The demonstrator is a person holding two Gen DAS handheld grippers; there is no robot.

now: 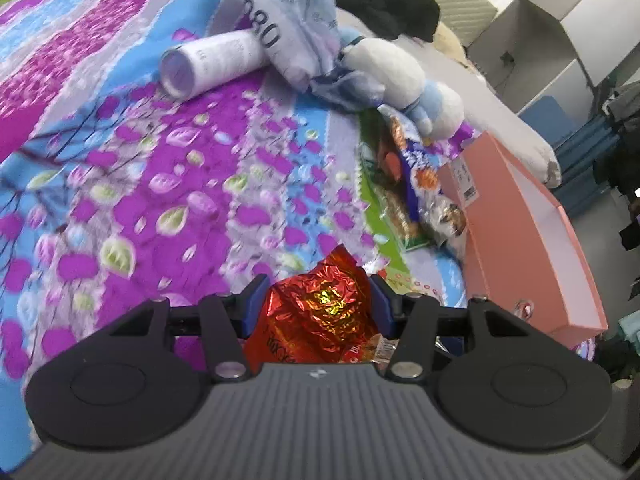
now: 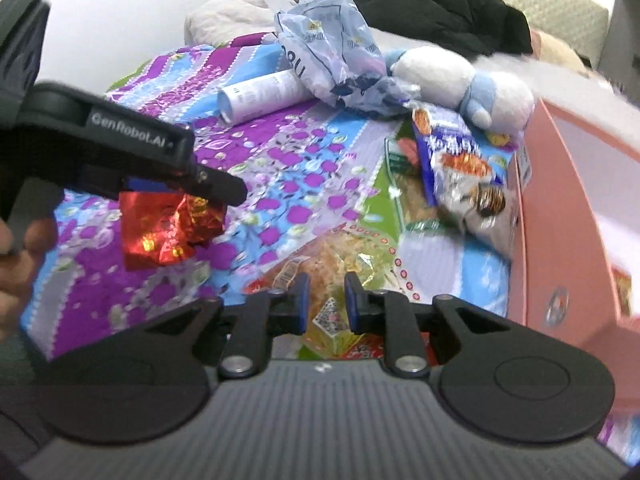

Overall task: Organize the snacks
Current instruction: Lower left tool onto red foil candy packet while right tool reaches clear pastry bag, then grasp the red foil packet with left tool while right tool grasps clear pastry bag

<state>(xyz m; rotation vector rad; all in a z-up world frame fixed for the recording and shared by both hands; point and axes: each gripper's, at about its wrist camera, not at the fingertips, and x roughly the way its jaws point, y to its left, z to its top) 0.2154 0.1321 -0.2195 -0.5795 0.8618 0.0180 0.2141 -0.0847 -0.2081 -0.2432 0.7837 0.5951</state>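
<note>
**Red foil bag in the left tongs**

Red foil bag point(image 1: 320, 312) sits crumpled between the blue pads of the left tongs point(image 1: 318, 300), which are closed on it and hold it above the floral bedspread point(image 1: 160, 184). The right tongs point(image 2: 324, 300) stand a little apart with nothing between them, over a yellow-green snack bag point(image 2: 340, 264) lying on the bed. A purple packet point(image 2: 452, 160) leans against the pink box point(image 2: 560, 216), just beside it. Farther back lie a white tube point(image 1: 212, 64), a crinkled plastic bag point(image 1: 296, 20) and a plush toy point(image 1: 404, 80).
</note>
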